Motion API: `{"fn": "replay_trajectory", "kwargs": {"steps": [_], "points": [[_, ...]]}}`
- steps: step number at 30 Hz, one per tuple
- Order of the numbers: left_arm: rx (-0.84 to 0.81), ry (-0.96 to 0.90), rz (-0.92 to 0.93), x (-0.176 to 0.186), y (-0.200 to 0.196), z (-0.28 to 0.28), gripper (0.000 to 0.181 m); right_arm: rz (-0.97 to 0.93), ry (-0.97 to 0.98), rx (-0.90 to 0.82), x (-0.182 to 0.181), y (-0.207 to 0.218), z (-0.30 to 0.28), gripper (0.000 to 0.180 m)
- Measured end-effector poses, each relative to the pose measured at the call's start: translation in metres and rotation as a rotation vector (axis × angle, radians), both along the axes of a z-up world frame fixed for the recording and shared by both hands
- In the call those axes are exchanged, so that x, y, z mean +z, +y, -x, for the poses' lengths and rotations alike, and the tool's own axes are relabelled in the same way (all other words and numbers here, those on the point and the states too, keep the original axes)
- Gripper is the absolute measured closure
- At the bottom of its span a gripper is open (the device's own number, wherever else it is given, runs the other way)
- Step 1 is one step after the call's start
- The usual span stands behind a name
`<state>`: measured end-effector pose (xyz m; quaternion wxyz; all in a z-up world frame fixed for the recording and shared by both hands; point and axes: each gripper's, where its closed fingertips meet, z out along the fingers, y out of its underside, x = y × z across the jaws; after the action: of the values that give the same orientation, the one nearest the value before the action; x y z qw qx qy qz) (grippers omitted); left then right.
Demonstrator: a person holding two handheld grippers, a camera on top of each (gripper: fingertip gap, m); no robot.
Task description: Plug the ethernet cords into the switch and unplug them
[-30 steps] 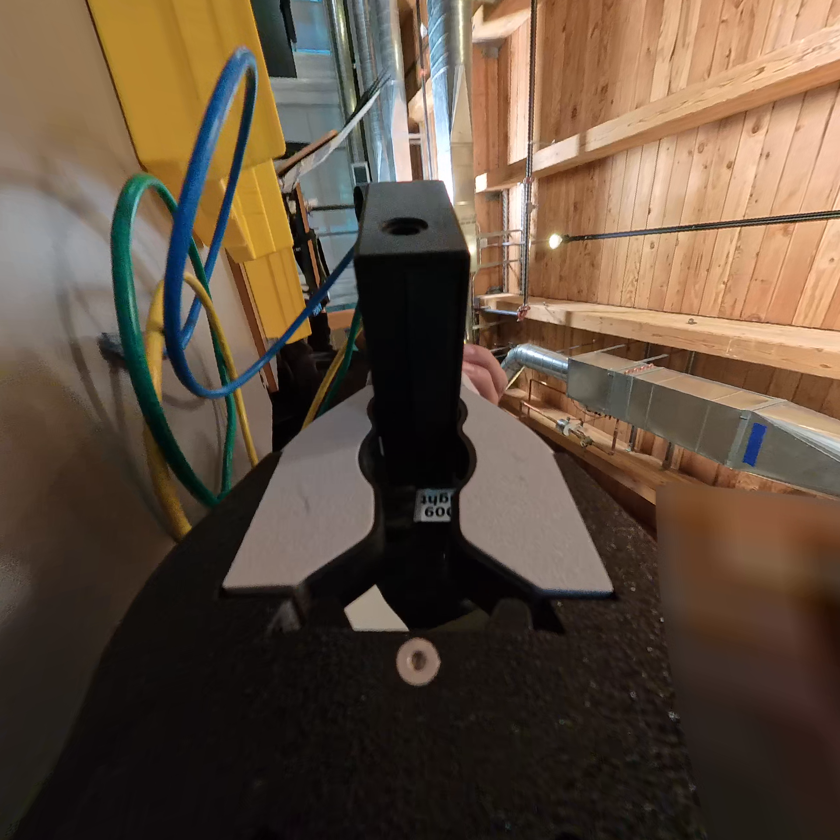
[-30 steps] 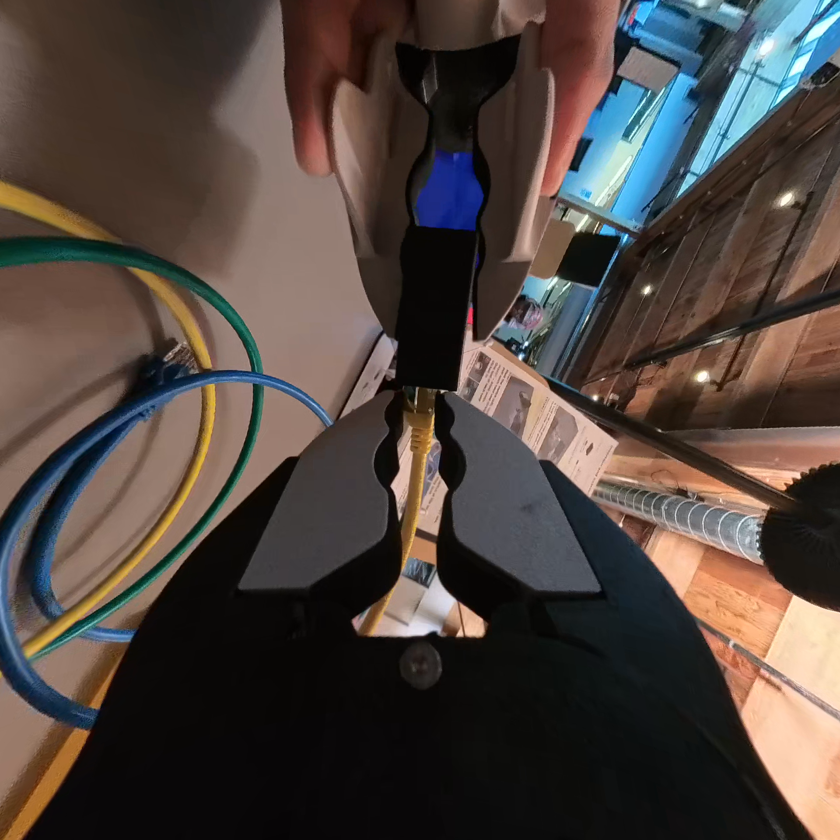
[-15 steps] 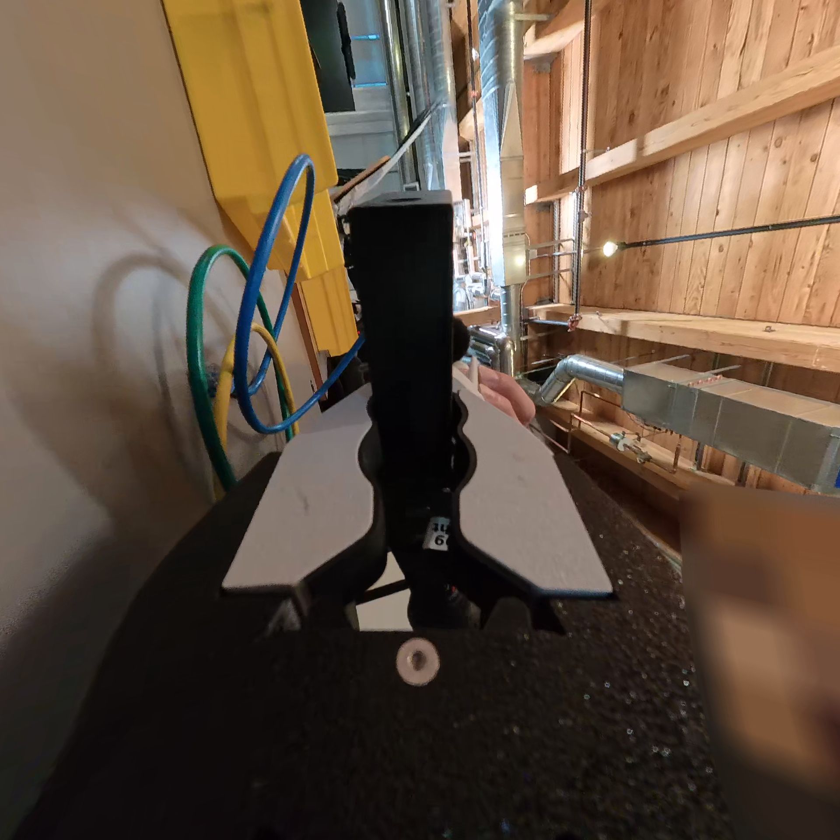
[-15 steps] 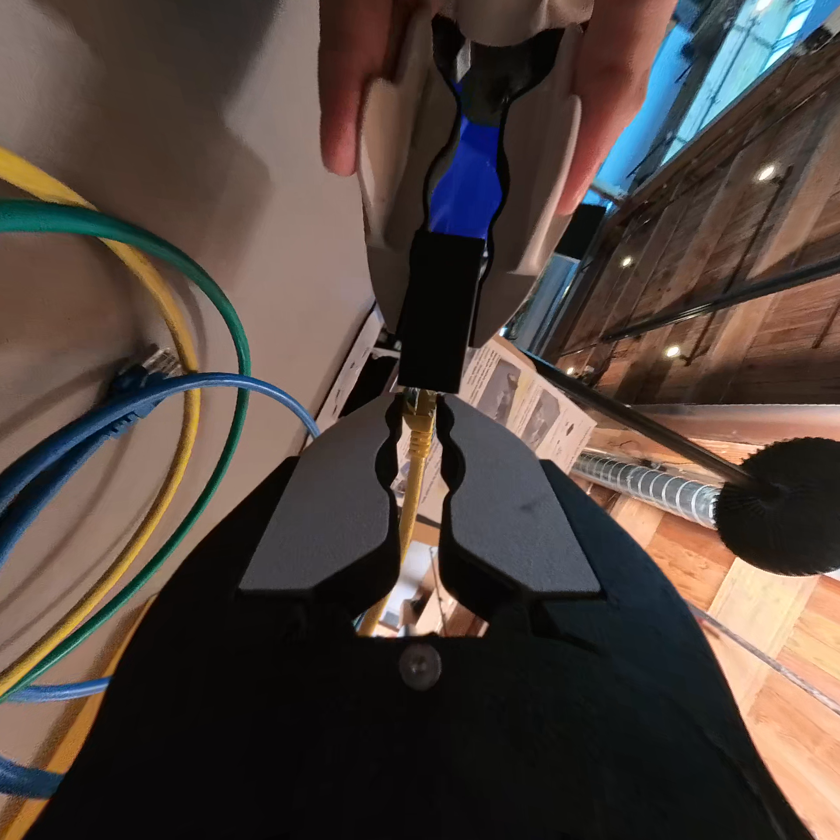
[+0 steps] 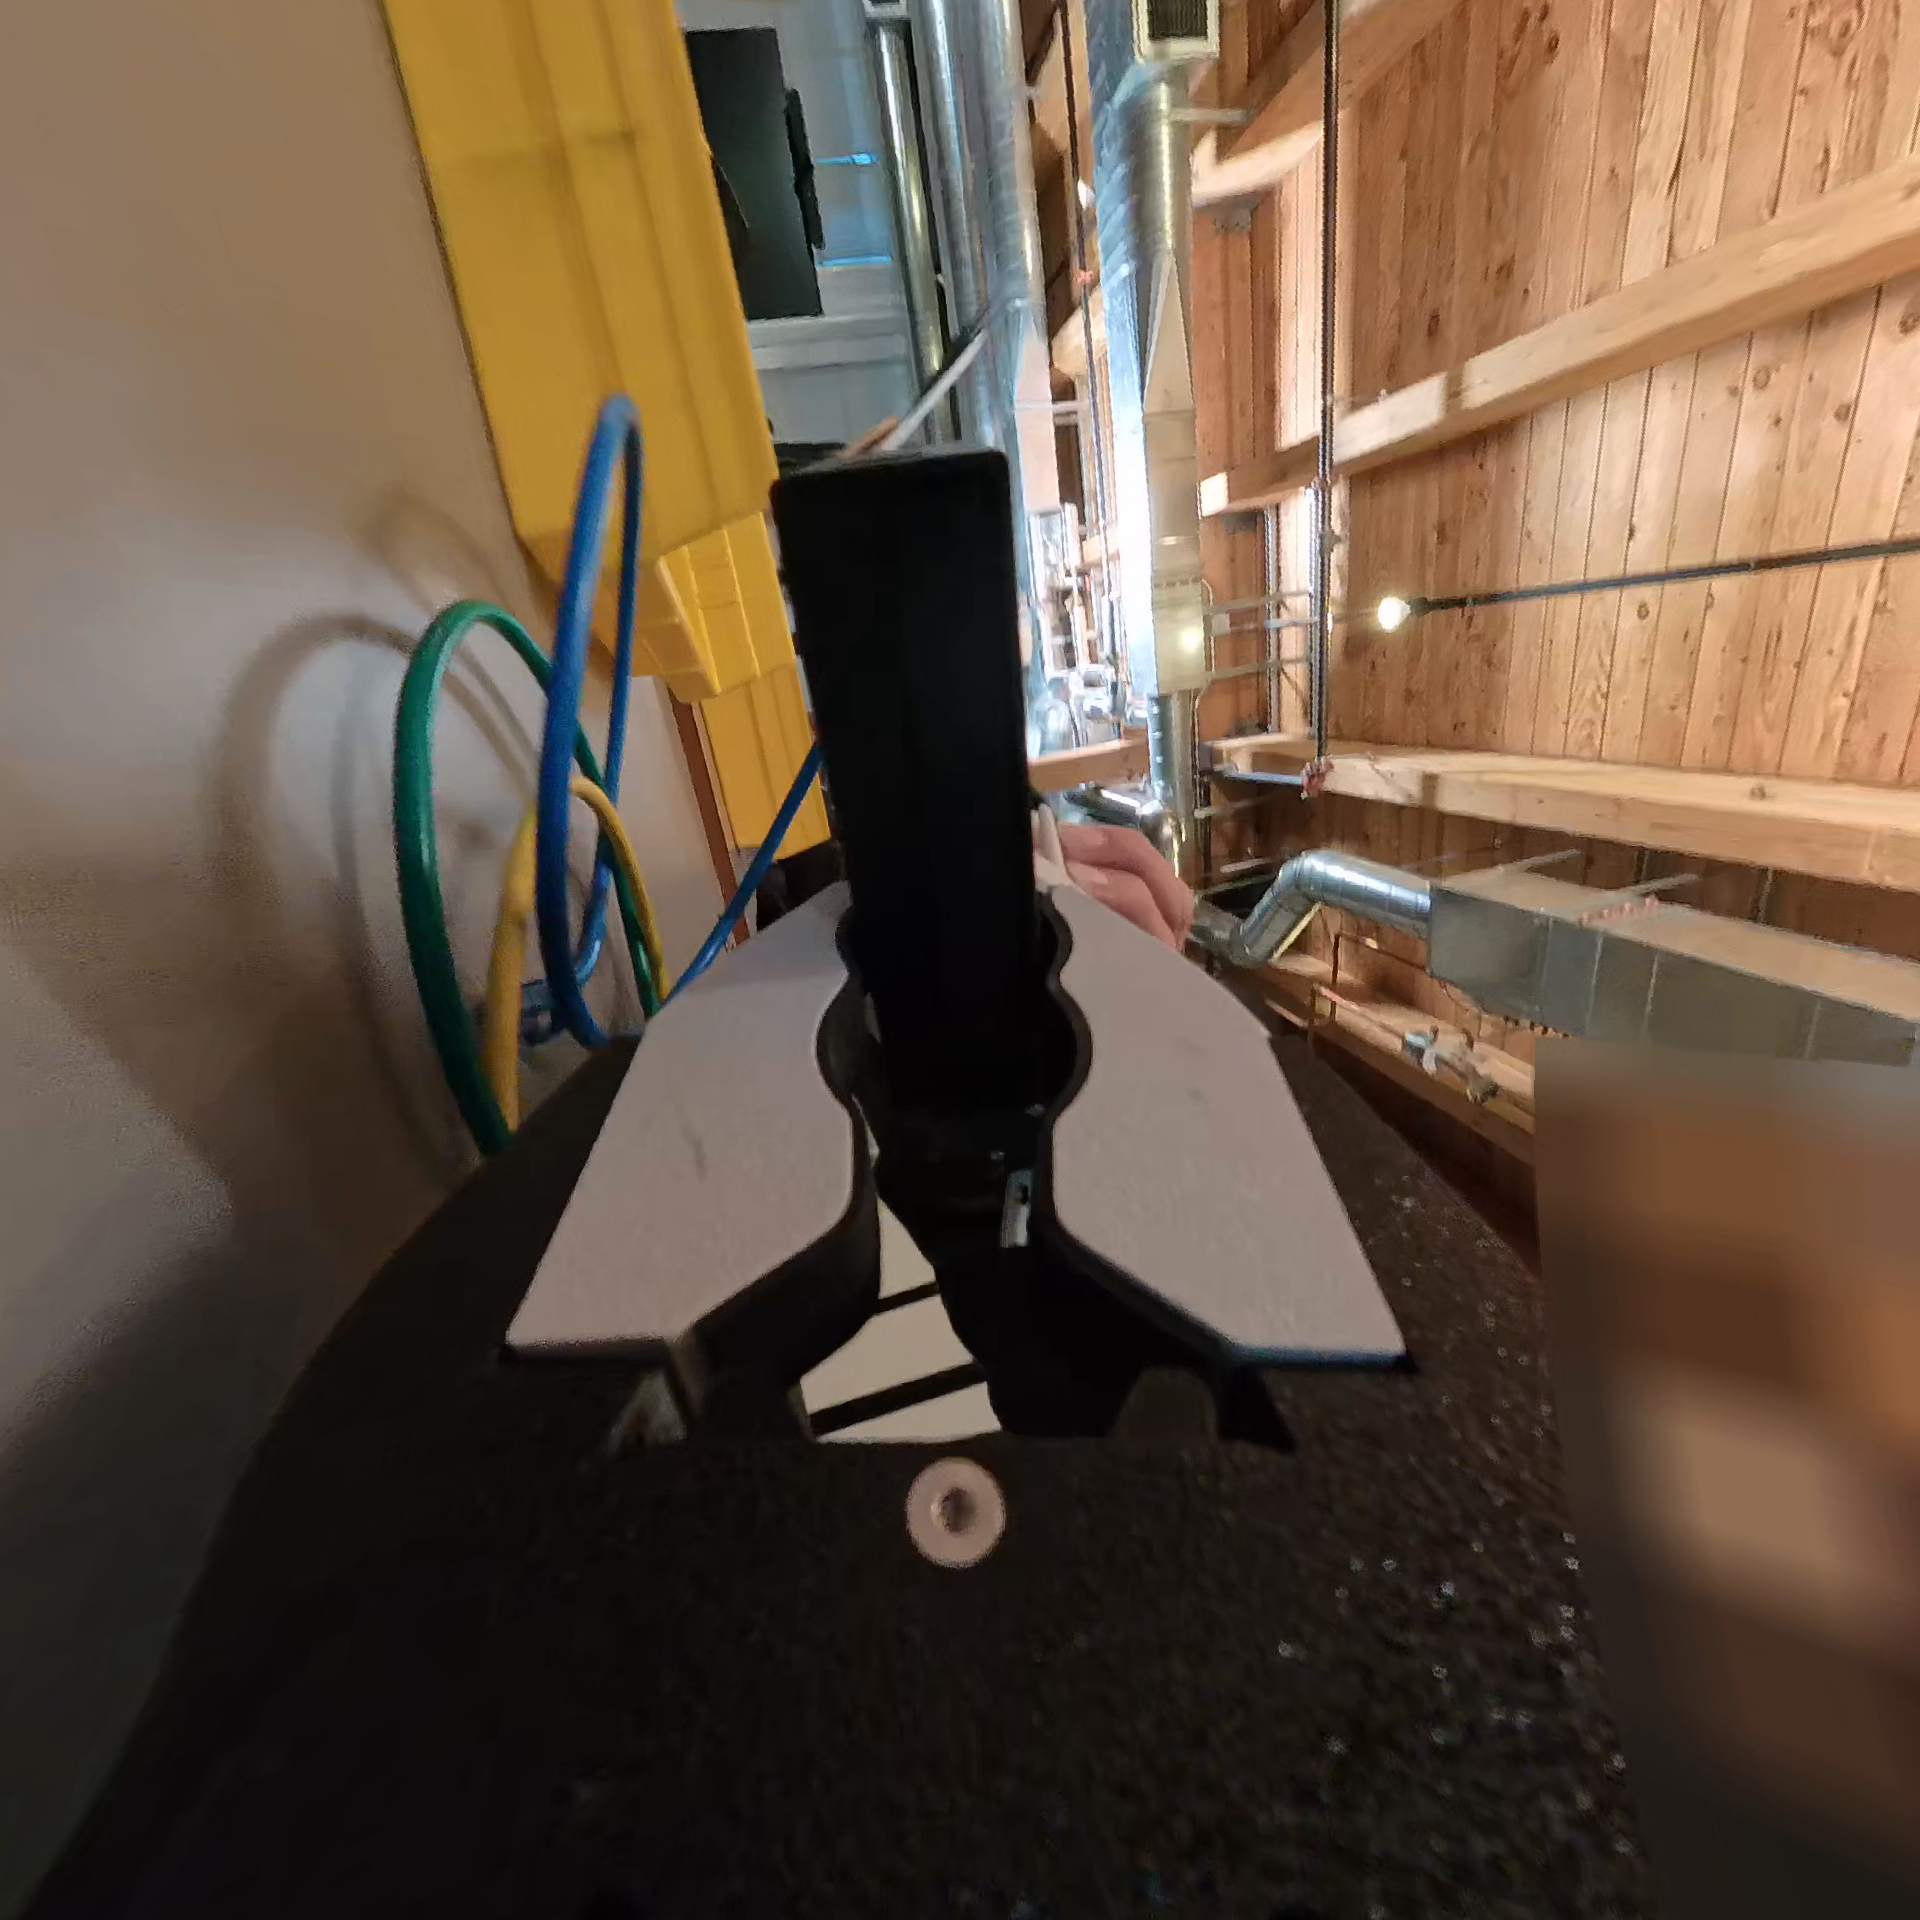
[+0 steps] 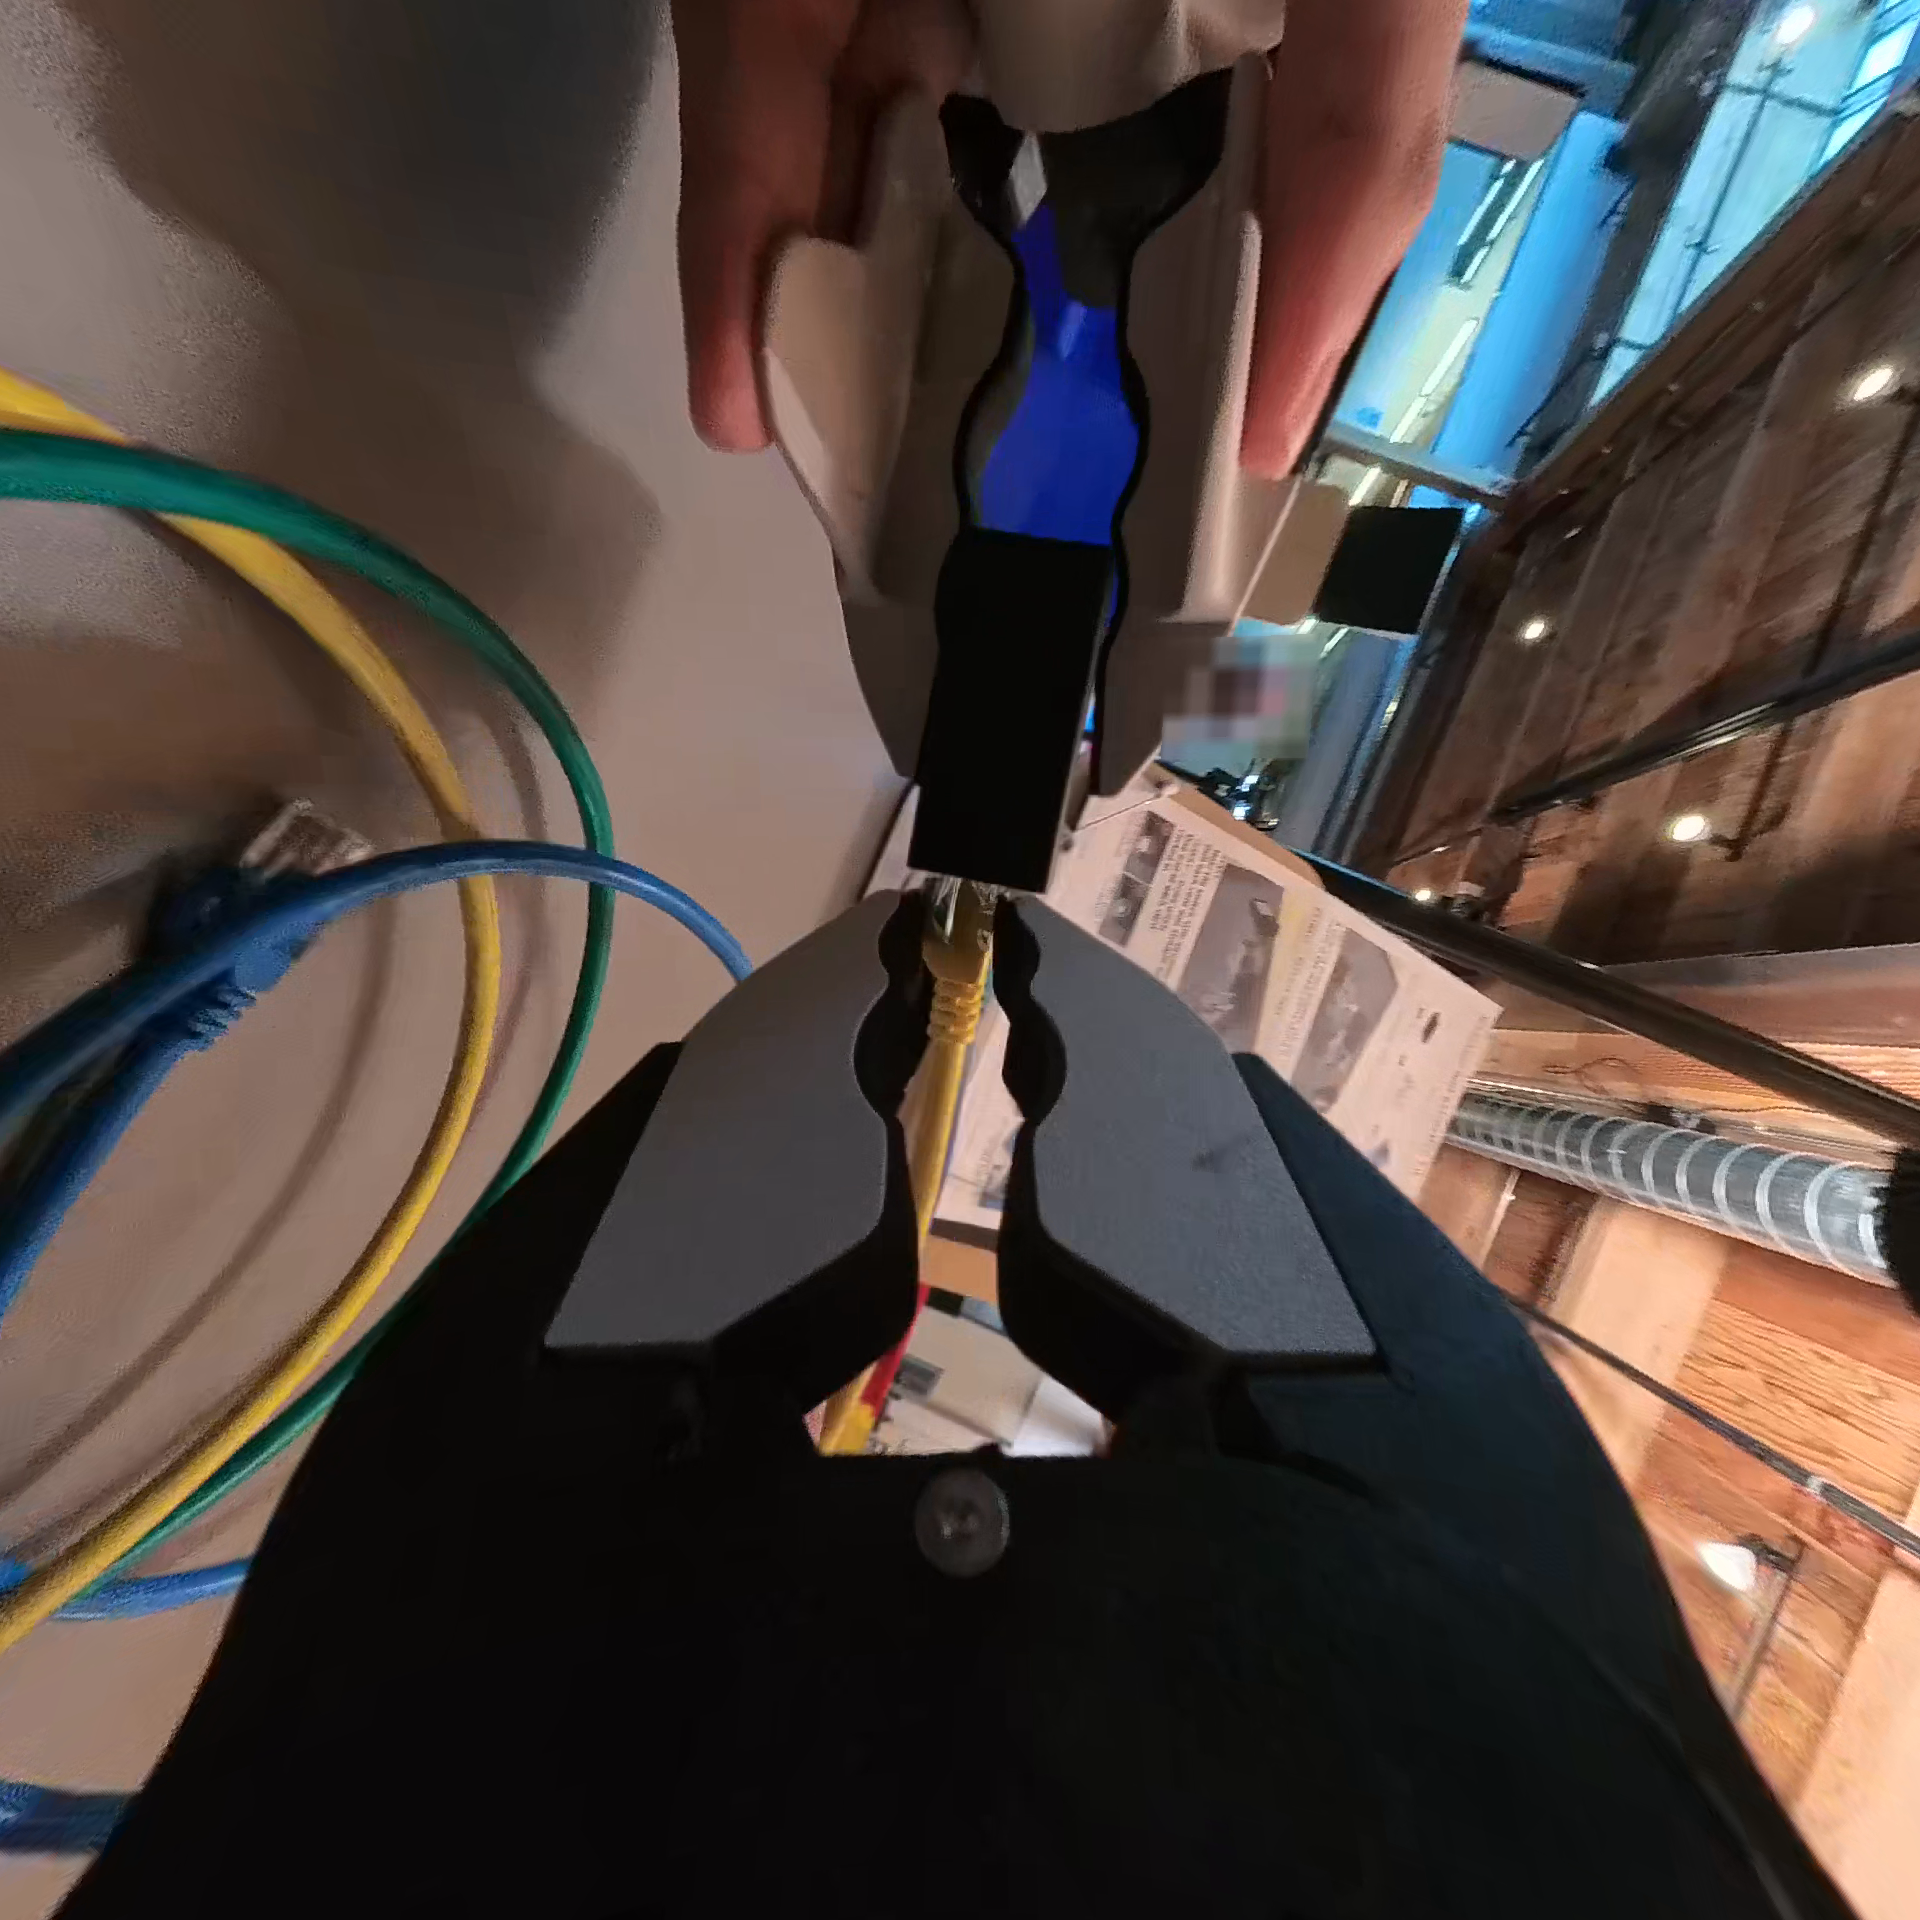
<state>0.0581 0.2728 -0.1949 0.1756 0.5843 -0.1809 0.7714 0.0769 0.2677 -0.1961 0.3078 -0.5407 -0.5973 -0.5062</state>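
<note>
Since the earlier frame, both views have swung slightly. Left hand-held gripper (image 5: pixel 951 997) remains clenched on the black switch (image 6: pixel 997 717); right hand-held gripper (image 6: pixel 951 935) grips the yellow cord's plug (image 6: pixel 958 951) at the port, insertion seemingly underway.

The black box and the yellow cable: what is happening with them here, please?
A person works with two handheld grippers above a beige table. The left gripper is shut on the black switch, holding it. The right gripper grips the yellow cord just behind its plug, whose tip is at the switch's end face. Blue and green cords lie loose on the table.
</note>
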Motion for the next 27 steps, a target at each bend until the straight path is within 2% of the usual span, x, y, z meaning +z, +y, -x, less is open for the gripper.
{"fn": "replay_trajectory", "kwargs": {"steps": [5, 8, 18, 22, 27], "points": [[0.090, 0.089, -0.033, -0.020, 0.002, -0.011, 0.144, 0.055, -0.001, -0.047, -0.019, -0.002, -0.002, 0.166], [0.052, 0.076, 0.027, -0.021, -0.001, -0.011, 0.149, 0.053, -0.027, -0.061, -0.020, -0.005, -0.002, 0.166], [-0.021, 0.015, 0.133, -0.005, -0.017, 0.002, 0.151, 0.069, -0.187, -0.031, -0.001, -0.018, 0.008, 0.166], [-0.009, 0.001, 0.086, 0.001, -0.018, 0.011, 0.151, 0.090, -0.096, -0.044, 0.004, -0.019, 0.017, 0.166], [0.050, -0.016, -0.004, 0.011, -0.019, 0.014, 0.151, 0.027, 0.275, -0.296, 0.012, -0.021, 0.020, 0.164]]}}
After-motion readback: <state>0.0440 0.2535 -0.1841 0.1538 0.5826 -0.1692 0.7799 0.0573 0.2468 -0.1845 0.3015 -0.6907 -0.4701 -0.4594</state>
